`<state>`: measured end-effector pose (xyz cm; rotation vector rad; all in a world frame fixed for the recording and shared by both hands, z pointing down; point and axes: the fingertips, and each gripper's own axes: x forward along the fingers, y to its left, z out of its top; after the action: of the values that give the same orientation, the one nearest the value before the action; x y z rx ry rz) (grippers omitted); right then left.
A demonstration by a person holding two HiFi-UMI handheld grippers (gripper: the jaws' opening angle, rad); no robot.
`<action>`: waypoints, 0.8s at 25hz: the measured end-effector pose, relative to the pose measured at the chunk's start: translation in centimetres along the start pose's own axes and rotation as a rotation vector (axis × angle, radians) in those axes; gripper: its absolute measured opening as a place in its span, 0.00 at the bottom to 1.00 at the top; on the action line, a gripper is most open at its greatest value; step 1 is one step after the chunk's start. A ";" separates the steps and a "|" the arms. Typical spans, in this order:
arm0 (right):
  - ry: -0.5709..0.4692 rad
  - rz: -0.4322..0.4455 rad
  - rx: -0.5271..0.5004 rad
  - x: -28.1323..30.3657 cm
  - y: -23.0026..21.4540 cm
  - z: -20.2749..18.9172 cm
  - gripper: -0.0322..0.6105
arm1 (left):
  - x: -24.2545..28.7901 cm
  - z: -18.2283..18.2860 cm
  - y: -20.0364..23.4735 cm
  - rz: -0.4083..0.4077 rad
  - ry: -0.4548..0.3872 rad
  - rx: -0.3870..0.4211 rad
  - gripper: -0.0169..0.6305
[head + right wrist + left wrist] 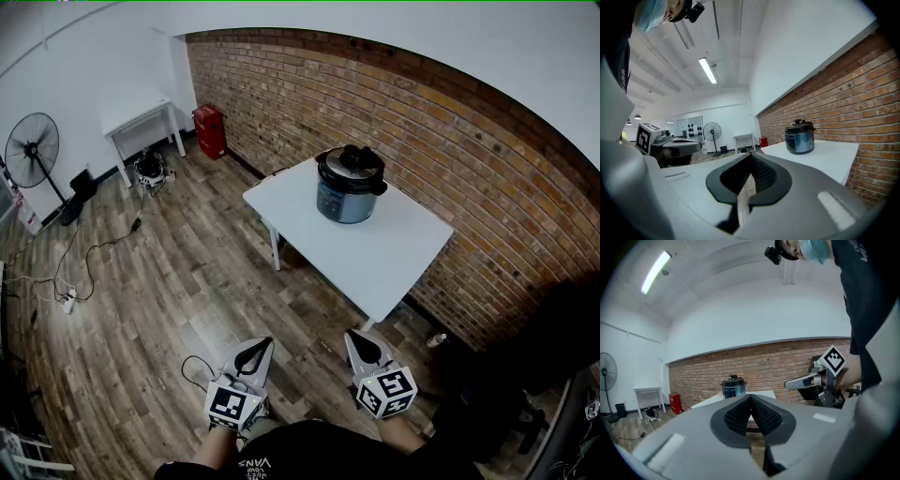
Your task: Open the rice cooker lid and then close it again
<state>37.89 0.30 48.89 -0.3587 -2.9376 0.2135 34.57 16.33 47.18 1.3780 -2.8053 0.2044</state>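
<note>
Blue-grey rice cooker (349, 192), black lid (352, 164) shut, stands on a white tabletop (394, 258) beside a brick wall (450, 141). Well short of it, left gripper (263, 346) and right gripper (353, 338) have jaws pressed together, holding nothing

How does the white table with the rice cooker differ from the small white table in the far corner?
The large table stands near the brick wall; the small table stands by the white wall, beside a red box. The large table bears the rice cooker, lid shut; the small table bears no pot. The large table looks broad, the small table narrow. Both are white with thin legs.
</note>
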 end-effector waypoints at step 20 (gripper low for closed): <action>-0.066 -0.143 0.101 10.7 5.5 1.6 0.36 | 0.0 -1.5 12.7 -0.242 -0.037 -0.088 0.23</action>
<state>28.63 8.08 48.11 -0.1297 -2.9864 0.3580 24.45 24.15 47.26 1.6968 -2.6062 0.0518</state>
